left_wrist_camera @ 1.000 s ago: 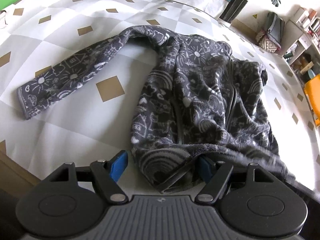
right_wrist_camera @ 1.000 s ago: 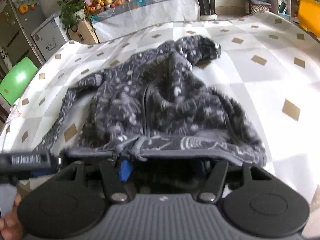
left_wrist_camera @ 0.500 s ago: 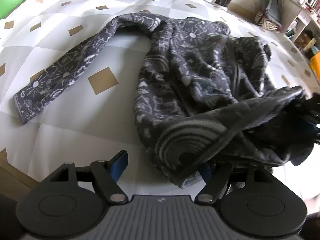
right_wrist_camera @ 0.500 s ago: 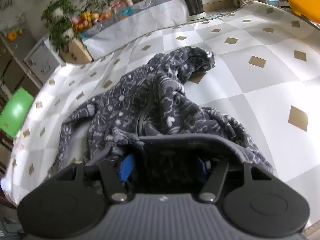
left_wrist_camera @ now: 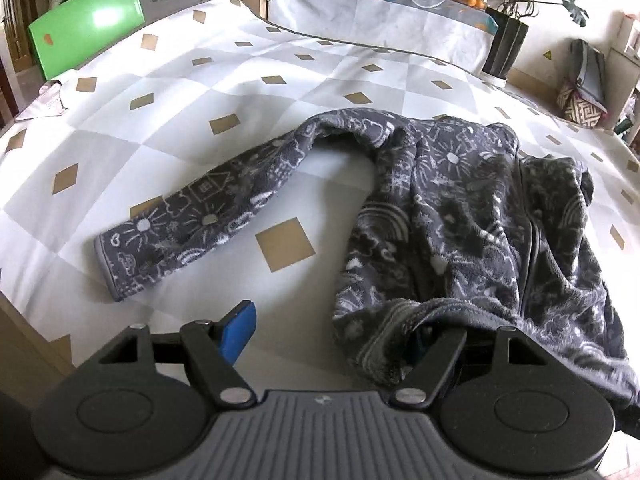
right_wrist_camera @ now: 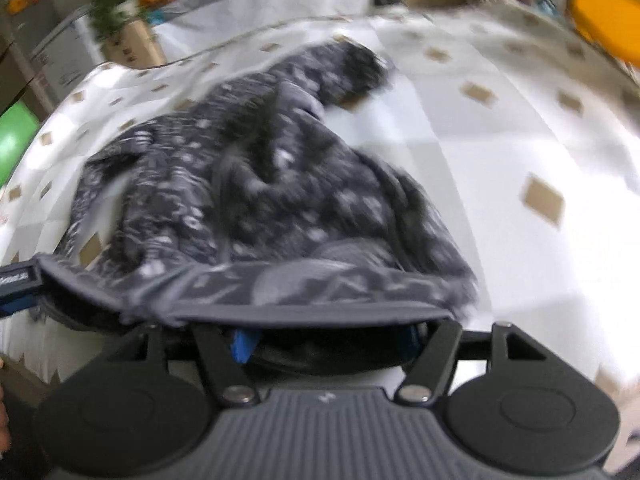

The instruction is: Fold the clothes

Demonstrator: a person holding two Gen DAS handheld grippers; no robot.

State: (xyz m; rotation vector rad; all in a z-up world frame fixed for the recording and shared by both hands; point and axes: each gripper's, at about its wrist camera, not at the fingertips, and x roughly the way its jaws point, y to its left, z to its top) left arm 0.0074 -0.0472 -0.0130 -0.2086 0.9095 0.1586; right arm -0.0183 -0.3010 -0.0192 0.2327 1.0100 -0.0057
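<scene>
Now, line by line:

Garment: a dark grey fleece zip jacket (left_wrist_camera: 460, 216) printed with white doodles (suns, rainbows, houses), lying crumpled on the tablecloth (left_wrist_camera: 248, 92) straight ahead of both tongs.

Sleeve: one sleeve (left_wrist_camera: 192, 216) stretches flat ahead and to the left of the left gripper (left_wrist_camera: 332, 332), its cuff end nearest the tool and the near table edge.

Left gripper: jaws spread wide; the left blue pad (left_wrist_camera: 239, 327) is bare and touches nothing, while the hem corner of the jacket drapes over the right finger and hides its pad. No squeeze on the cloth shows.

Right gripper: in the right wrist view the right gripper (right_wrist_camera: 328, 342) has the jacket's grey-banded hem (right_wrist_camera: 280, 300) lying across both fingers; blue pads peek out beneath it, well apart. The view is blurred, so I cannot tell whether cloth is pinched.

Hem: stretched in a near-straight band just ahead of the right tool, its left end reaching the other tool at the picture's left edge.

Tablecloth: white and pale grey diamonds with small tan squares, under the whole garment.

Beyond the table: a green chair (left_wrist_camera: 88, 24) far left of the left tool; potted plants (left_wrist_camera: 512, 20) and fruit far ahead.
</scene>
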